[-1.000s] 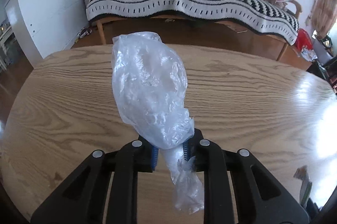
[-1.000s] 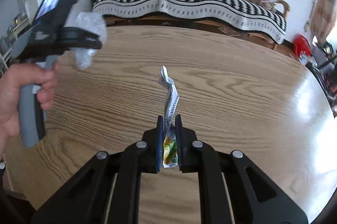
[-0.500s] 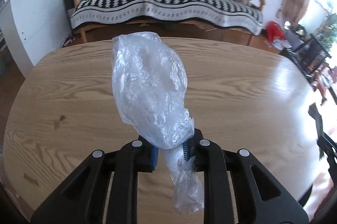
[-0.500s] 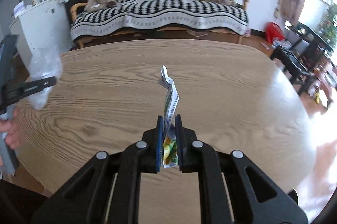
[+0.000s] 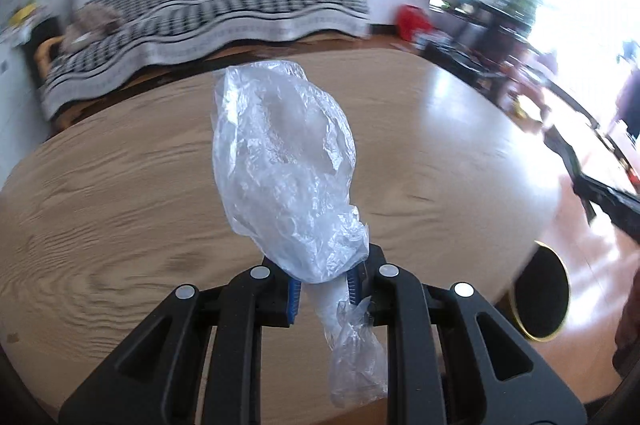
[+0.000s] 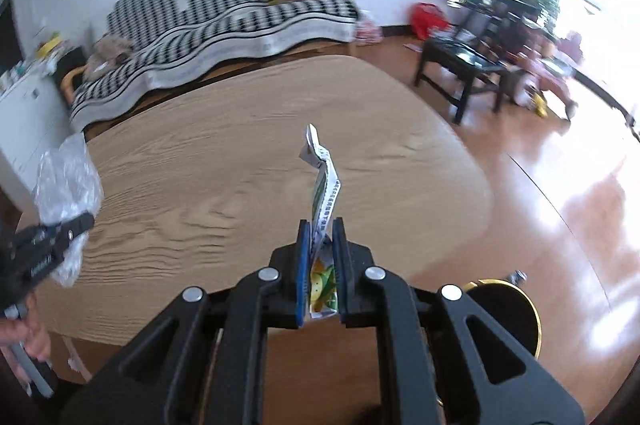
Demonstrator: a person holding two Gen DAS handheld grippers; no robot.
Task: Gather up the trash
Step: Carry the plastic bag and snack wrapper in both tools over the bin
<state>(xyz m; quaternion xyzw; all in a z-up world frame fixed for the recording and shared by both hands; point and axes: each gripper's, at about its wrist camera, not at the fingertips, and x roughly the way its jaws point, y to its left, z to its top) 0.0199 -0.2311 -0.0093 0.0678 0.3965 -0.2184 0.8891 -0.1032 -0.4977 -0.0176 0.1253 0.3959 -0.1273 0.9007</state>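
My left gripper (image 5: 325, 285) is shut on a crumpled clear plastic bag (image 5: 280, 165), which bulges up above the blue pads while a twisted tail hangs below them. My right gripper (image 6: 322, 245) is shut on a flat printed snack wrapper (image 6: 323, 193) that stands up between its pads. Both are held above the oval wooden table (image 5: 120, 185). At the left edge of the right wrist view, the left gripper (image 6: 52, 241) shows with the clear plastic bag (image 6: 68, 177), and a hand (image 6: 24, 337) on its handle.
A round black bin with a gold rim (image 5: 540, 297) stands on the floor beyond the table's right edge; the bin (image 6: 508, 309) also shows in the right wrist view. A striped sofa (image 5: 200, 13) lines the back wall. A dark low table (image 6: 468, 65) stands at right.
Both views have swung to the right across the table: the sofa slid left, and the bright window side, the dark low table and the black bin have come into view. Both grips are unchanged.
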